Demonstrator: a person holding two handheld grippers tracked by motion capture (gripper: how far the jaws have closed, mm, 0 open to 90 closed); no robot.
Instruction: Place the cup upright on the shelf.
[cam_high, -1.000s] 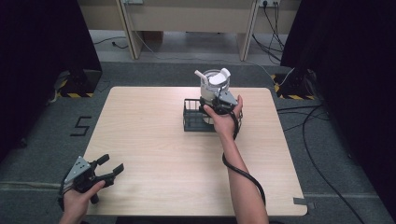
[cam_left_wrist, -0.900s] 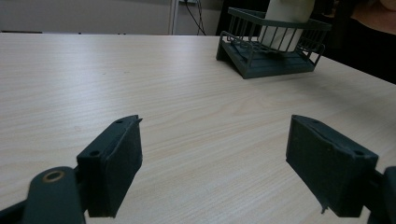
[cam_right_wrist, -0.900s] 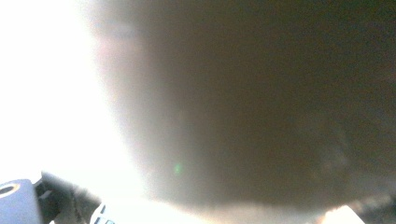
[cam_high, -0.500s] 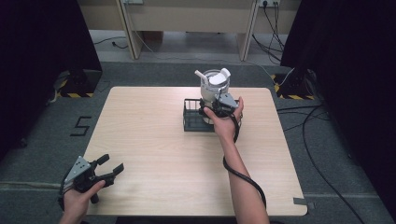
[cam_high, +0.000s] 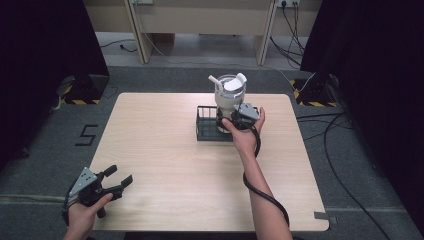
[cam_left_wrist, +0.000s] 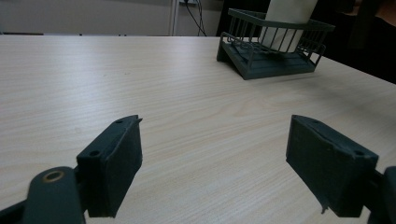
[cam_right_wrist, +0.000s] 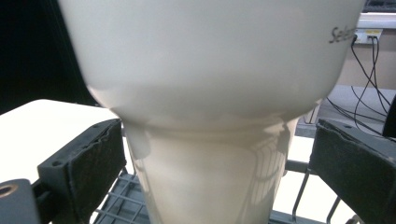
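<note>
A tall white plastic blender jug (cam_high: 229, 97) with a narrow base and a wider upper body stands upright inside a dark wire-sided rectangular basket (cam_high: 207, 129), just above the centre of the high view, on the far half of the pale wooden table (cam_high: 165, 165). The jug sits at the right end of the basket, its white lid and spout at the top of it. The right gripper (cam_high: 231, 121) is at the jug's lower part from the near side, held in the person's right hand (cam_high: 245, 135), whose forearm runs down to the bottom edge of the frame with a black cable looped beside it. In the right gripper view its two black jaws stand wide apart, one at the lower left and one at the lower right, flanking the narrow base of the jug (cam_right_wrist: 210, 177); a gap shows on both sides, so they grasp nothing. The left gripper (cam_high: 117, 183) sits in the lower left of the high view, at the near left corner of the table, well apart from the basket. In the left gripper view its jaws are spread wide over bare wood, holding nothing, with the basket (cam_left_wrist: 275, 51) in the upper right.
</note>
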